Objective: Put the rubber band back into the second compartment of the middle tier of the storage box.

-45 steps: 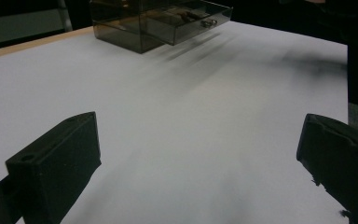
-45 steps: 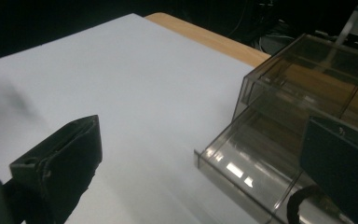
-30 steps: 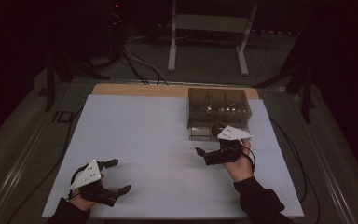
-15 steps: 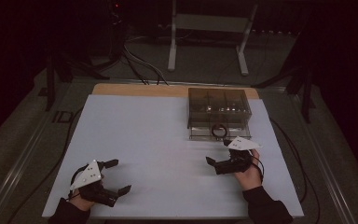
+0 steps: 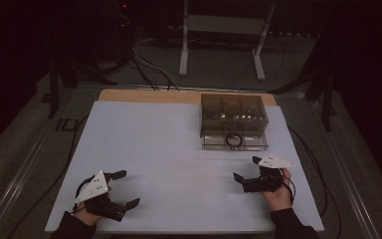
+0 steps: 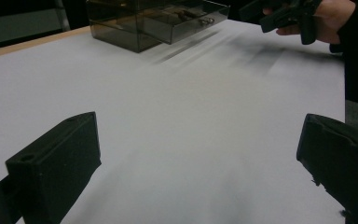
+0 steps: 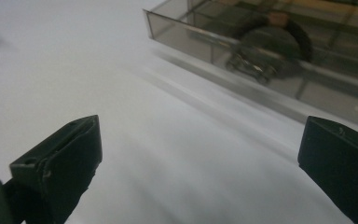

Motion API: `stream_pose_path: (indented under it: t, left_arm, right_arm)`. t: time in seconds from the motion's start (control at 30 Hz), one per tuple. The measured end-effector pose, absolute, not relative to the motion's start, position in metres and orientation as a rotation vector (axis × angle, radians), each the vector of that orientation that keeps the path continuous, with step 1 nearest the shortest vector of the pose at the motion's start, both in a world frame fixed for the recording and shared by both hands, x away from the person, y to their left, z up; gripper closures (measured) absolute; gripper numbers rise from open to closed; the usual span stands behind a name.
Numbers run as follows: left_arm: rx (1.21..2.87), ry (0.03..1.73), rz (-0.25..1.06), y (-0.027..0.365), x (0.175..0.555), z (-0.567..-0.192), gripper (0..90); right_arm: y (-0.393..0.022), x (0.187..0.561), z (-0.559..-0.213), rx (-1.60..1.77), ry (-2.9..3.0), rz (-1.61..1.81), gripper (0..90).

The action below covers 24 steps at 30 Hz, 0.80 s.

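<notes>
In the high view, a white table (image 5: 179, 149) carries a smoky transparent box (image 5: 234, 121) toward its far right. The box's low front drawer is pulled out toward the person, and a black ring (image 5: 233, 140) lies in it near the front wall. The right gripper (image 5: 244, 170) sits on the table near the drawer's front, a little to the right of the ring and apart from the box, with its jaws spread and nothing between them. The left gripper (image 5: 125, 188) rests at the near left corner of the table, well apart from the box, jaws likewise spread wide and empty.

In the left gripper view, the two black jaws rise at the bottom corners with bare white table between them, so the left gripper (image 6: 200, 154) is released. The box (image 6: 154, 21) stands far off at the top, and the right gripper (image 6: 284, 14) shows at the upper right in a hand (image 6: 328, 16).

In the right gripper view, the jaws stand far apart at the bottom corners, again with bare table between them; the right gripper (image 7: 200, 149) is released. The drawer's transparent front wall (image 7: 242, 79) runs slantwise across the upper right, and the black ring (image 7: 272, 39) lies just behind it inside the drawer, beside some small metal pieces (image 7: 251, 65) that are too blurred to identify.
</notes>
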State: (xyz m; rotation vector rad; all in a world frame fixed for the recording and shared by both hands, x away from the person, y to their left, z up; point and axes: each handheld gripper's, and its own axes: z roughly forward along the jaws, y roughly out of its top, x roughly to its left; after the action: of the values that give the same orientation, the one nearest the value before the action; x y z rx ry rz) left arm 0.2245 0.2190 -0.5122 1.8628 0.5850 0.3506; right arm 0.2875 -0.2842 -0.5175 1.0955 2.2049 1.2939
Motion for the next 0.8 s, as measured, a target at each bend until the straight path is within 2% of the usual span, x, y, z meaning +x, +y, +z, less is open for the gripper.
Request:
stream_pose_path:
  t: [0.47, 0.8]
  left_arm:
    - [1.862, 0.588, 0.35, 0.219, 0.224, -0.512, 0.3]
    - [1.863, 0.588, 0.347, 0.219, 0.225, -0.513, 0.3]
  right_arm:
    - [-0.322, 0.261, -0.524, 1.206, 2.141, 1.229, 0.0]
    - [-0.324, 0.263, -0.53, 1.232, 2.147, 1.144, 0.0]
